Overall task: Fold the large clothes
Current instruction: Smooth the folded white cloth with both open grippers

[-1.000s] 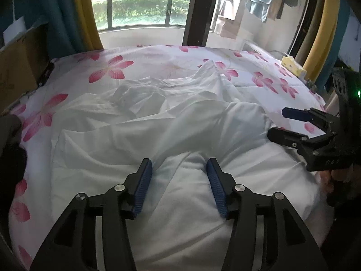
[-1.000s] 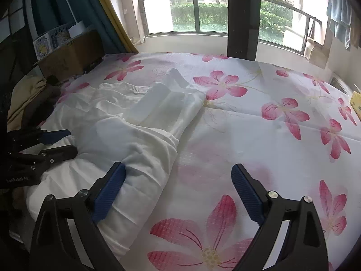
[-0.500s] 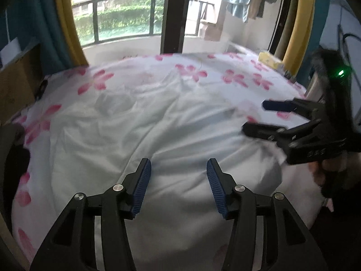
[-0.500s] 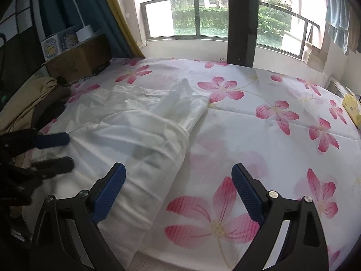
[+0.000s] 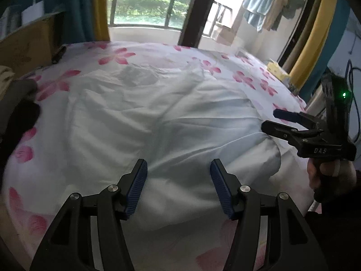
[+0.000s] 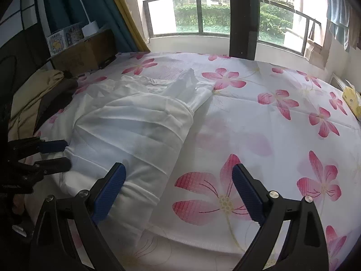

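Daylight from the balcony window [image 6: 198, 15] falls on a bed [image 6: 282, 140] with a pink-flowered sheet. At ten o'clock of centre lies the white garment [image 6: 140, 131], crumpled. Left tongs [image 5: 178, 187] are opening above it, gripping nothing. Right tongs [image 6: 178, 192] stand wide, empty, over its edge.

garment [image 6: 140, 124] on bed [image 6: 259, 117] | left of right tool [image 6: 178, 187]
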Action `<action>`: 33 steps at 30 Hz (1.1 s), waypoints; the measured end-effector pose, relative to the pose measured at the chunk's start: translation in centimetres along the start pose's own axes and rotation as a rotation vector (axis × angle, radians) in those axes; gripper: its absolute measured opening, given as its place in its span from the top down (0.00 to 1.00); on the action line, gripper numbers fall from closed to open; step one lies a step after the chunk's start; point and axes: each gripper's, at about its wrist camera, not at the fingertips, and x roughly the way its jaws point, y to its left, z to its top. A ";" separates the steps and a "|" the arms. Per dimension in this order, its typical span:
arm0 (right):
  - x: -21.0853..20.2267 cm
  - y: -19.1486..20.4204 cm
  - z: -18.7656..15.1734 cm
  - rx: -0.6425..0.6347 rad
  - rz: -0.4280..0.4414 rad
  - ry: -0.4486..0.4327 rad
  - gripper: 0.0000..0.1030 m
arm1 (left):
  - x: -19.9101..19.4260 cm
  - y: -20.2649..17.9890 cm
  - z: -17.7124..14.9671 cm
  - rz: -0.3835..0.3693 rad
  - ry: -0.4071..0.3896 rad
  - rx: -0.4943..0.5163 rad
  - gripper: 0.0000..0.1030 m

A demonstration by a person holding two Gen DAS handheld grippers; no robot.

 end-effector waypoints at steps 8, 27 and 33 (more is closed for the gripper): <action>-0.4 -1.2 1.1 0.048 0.012 -0.040 0.09 | -1.6 5.8 1.3 0.093 -0.051 -0.128 0.33; 3.7 -1.4 2.3 0.048 0.047 0.021 0.09 | 3.0 9.4 2.5 -0.212 -0.003 -0.257 0.20; 5.2 -0.9 2.2 0.042 0.074 0.046 0.09 | 4.7 7.3 3.2 -0.348 0.013 -0.224 0.18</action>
